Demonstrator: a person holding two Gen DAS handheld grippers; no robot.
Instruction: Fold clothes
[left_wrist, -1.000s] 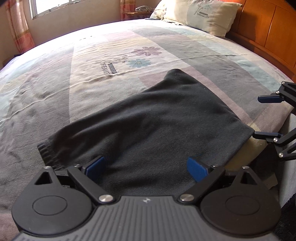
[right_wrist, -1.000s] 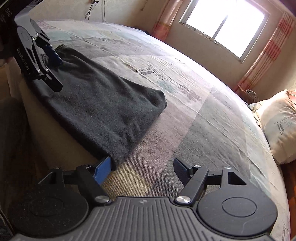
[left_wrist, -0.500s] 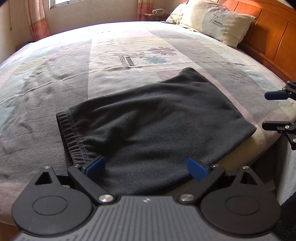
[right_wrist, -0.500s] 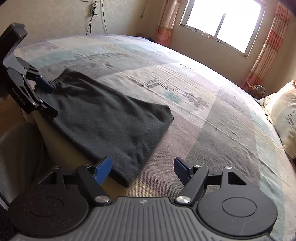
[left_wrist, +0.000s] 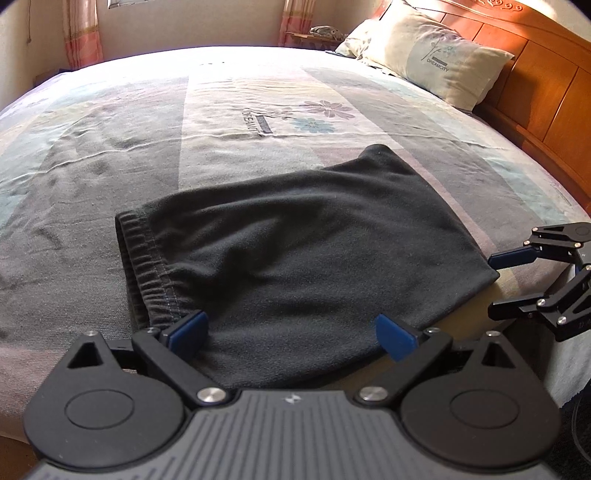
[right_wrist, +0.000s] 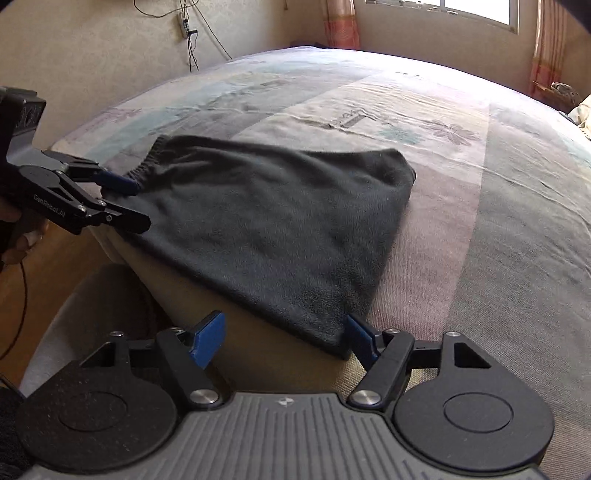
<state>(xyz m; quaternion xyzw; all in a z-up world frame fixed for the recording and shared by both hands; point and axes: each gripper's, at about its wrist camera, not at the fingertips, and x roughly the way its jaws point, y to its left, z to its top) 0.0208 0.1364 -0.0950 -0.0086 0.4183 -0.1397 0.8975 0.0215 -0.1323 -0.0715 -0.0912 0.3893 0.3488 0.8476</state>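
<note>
- Folded dark grey fleece garment (left_wrist: 306, 258): soft, light, limp; likely sags when lifted.
- Left gripper (left_wrist: 291, 330): spread wide, straddling near hem.
- Right gripper (right_wrist: 284, 338): unclenched beside the corner; pinch there.

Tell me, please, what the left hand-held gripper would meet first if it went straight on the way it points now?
Probably the dark folded garment: the left hand-held gripper, jaws open, points down at its near edge on the bed.

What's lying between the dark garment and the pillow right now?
Only bare patterned bedspread; nothing else lies between the dark garment and the pillow. The left wrist view shows that whole stretch.
</note>
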